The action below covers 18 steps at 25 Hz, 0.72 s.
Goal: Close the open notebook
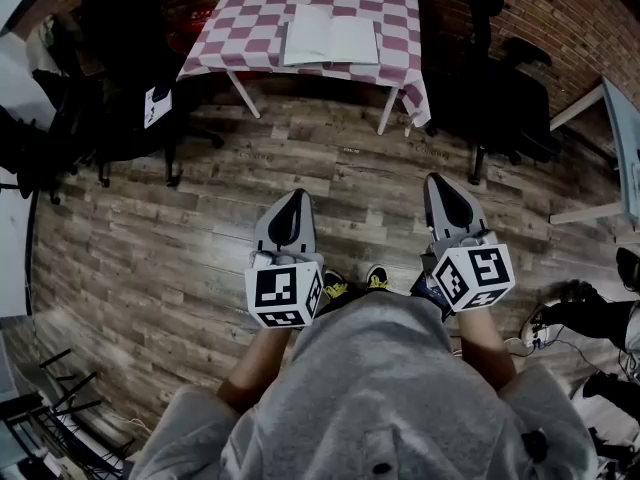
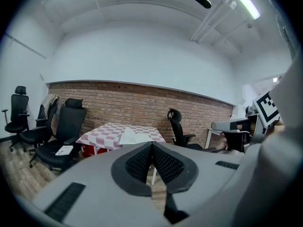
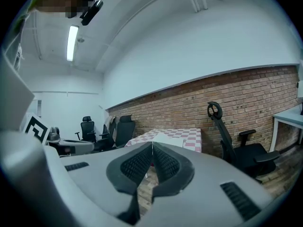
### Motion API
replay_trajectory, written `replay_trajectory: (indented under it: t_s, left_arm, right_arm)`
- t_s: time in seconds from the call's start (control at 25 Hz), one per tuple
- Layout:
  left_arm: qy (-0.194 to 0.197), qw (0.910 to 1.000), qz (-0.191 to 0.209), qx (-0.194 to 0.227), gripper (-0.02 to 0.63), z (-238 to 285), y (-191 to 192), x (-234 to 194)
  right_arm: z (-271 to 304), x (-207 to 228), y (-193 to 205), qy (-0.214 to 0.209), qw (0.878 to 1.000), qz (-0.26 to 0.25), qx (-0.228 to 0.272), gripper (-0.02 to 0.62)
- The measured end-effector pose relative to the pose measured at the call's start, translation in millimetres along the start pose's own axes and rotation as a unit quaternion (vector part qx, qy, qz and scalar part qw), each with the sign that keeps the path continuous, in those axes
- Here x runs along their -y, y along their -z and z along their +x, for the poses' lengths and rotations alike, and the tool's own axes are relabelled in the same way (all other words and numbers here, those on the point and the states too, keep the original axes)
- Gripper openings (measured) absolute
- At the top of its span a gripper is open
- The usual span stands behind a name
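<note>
An open white notebook lies flat on a table with a red-and-white checked cloth at the far side of the room. It also shows in the left gripper view as the notebook and in the right gripper view as the notebook. My left gripper and right gripper are held side by side over the wood floor, well short of the table. Both are shut with nothing between the jaws.
Black office chairs stand left of the table and right of it. A white desk edge is at the right. Cables and a black stand lie at the floor's edges. A brick wall runs behind the table.
</note>
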<state>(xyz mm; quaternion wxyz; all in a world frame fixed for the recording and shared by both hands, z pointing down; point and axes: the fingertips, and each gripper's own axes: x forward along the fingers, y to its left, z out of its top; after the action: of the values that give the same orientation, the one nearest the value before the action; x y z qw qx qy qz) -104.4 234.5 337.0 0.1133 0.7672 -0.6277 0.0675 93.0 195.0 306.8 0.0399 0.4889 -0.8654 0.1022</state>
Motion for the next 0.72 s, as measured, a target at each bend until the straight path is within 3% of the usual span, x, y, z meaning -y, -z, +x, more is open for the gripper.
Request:
replay_trajectory:
  t_s: [0.72]
  left_arm:
    - [0.021,0.9996,0.016,0.001,0.011,-3.5,1.6,-12.2]
  right_arm:
    - [13.3,-28.0,7.8,-0.001,1.000,-0.012,-0.005,0.026]
